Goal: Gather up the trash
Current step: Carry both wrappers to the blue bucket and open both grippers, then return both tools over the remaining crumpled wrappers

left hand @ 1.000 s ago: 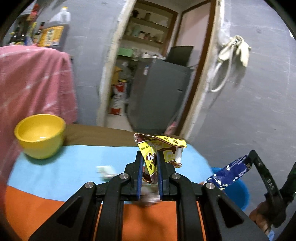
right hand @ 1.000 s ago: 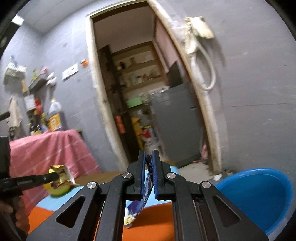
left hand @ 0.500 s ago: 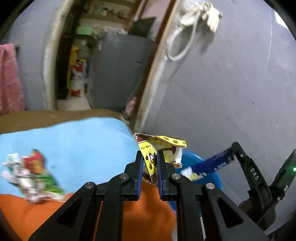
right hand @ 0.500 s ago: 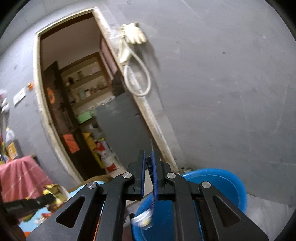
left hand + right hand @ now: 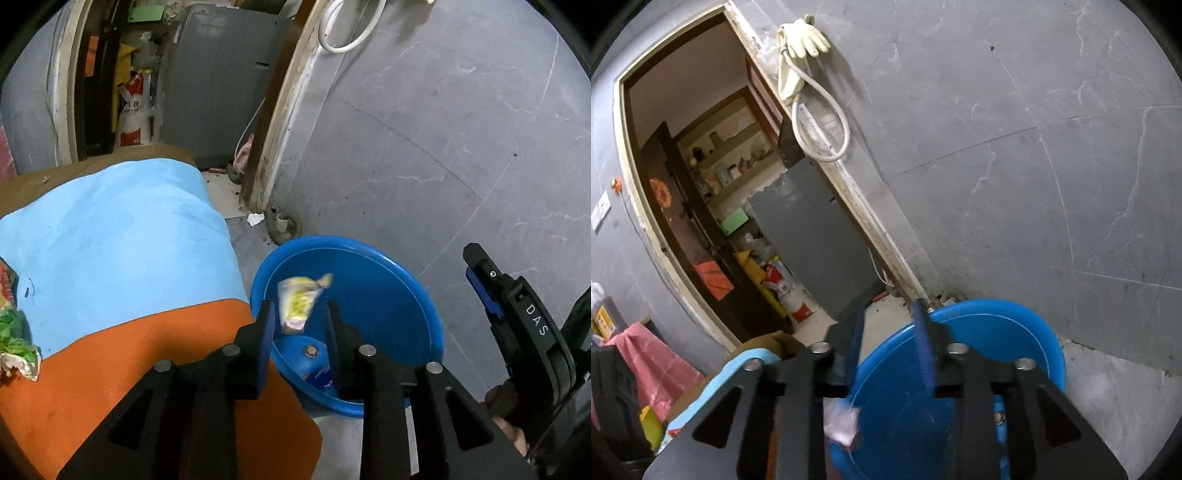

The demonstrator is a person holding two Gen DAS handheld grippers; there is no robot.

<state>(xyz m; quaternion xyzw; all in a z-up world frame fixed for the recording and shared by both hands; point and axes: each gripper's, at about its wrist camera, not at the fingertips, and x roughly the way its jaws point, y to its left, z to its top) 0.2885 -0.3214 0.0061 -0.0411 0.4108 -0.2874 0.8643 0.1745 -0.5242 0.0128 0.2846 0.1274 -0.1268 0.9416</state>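
Observation:
My left gripper hangs over a blue basin on the floor. Its jaws are opening, and a blurred yellow wrapper drops loose between them, touched by neither pad. A blue wrapper lies on the basin's bottom. My right gripper is over the same basin; its jaws are opening too, with nothing between them. From the left wrist view the right gripper shows at the right. A pale blurred wrapper is in the air under it, over the basin's near side.
The table with a light blue cloth and an orange cloth ends just left of the basin. More crumpled trash lies at its left edge. A grey wall stands behind the basin, an open doorway to the left.
Both grippers swung from over the table to above the basin and tipped down. Each let go: the yellow wrapper is falling from the left, the blue one has left the right.

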